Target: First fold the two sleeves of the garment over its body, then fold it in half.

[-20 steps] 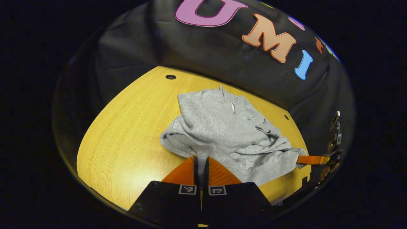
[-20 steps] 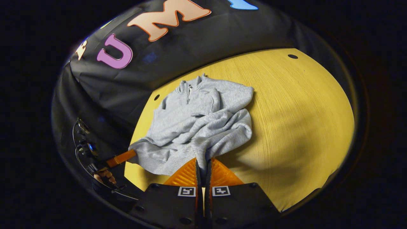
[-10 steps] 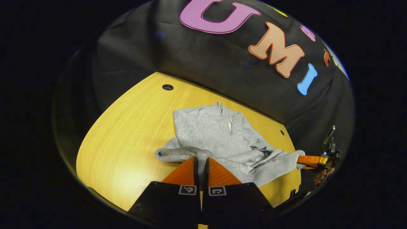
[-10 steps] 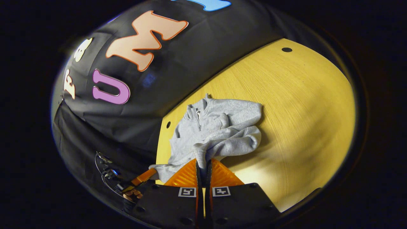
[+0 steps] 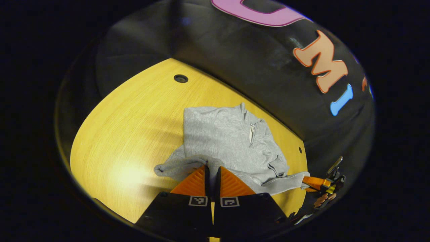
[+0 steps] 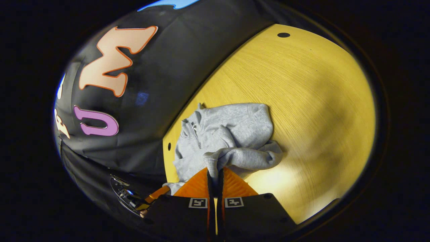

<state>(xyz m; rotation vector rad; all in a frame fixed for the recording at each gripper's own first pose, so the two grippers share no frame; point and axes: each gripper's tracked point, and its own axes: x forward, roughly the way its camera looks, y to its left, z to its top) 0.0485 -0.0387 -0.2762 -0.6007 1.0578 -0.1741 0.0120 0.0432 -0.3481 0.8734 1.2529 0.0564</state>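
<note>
Item: light grey fleece pullover with a short zip collar (image 5: 228,137), lying on a yellow wood-grain table (image 5: 134,134). The collar end points toward the table's far edge, where the black cloth wall begins; the collar sits close to that edge. The lower part is lifted and bunched toward the near side, its hem gathered into thick rolls.

Left gripper (image 5: 211,169): at the bottom of the left gripper view, fingers pressed together with a fold of the pullover's hem pinched between them. A rounded roll of grey fabric trails off to the left of the fingers (it rests on the table surface).

Right gripper (image 6: 215,173): at the bottom of the right gripper view, fingers closed tight on another gathered fold of the same hem; a thick roll of cloth curls away to the right of the pinch. In the left gripper view this same gripper (image 5: 310,182) shows farther off near the table's right edge, gripping the stretched corner of the pullover, with the fingers of a hand (image 5: 320,200) beneath it.

Table details: a round dark hole (image 5: 180,78) near the far left corner, and a smaller hole (image 5: 300,150) by the far edge, beside the pullover's shoulder. The open surface carries a bright patch of reflected light.
</note>
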